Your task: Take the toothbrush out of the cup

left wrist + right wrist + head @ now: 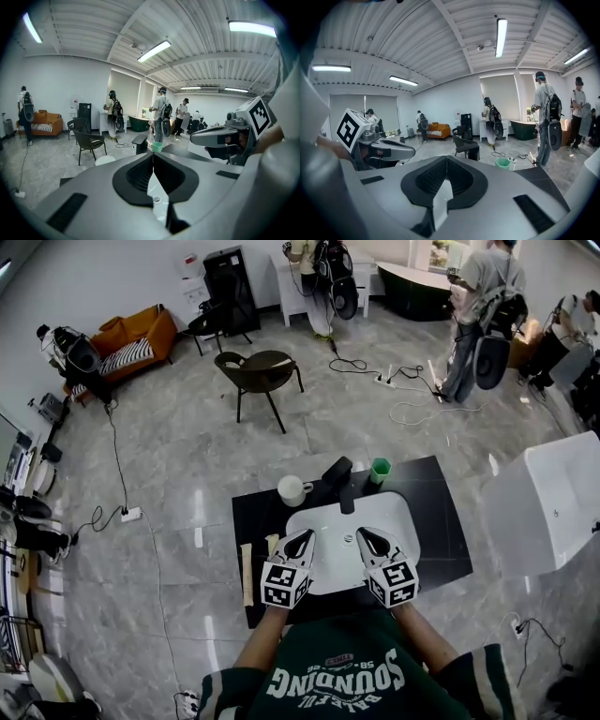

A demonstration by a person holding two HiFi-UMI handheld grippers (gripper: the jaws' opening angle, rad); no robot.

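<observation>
A small green cup (379, 471) stands at the back of the black table (441, 540), right of the black faucet (339, 480). It also shows in the left gripper view as the green cup (157, 146) and in the right gripper view as the green cup (503, 162). I cannot make out a toothbrush in it. My left gripper (298, 546) and right gripper (375, 542) hover side by side over the white basin (323, 573), well short of the cup. Both are shut and empty, as the left gripper (153, 152) and right gripper (446, 157) show close up.
A white mug (292, 490) sits left of the faucet. A pale stick-like object (247, 575) lies along the table's left edge. A white tub (548, 502) stands at the right. A dark chair (258, 373), floor cables and several people are farther back.
</observation>
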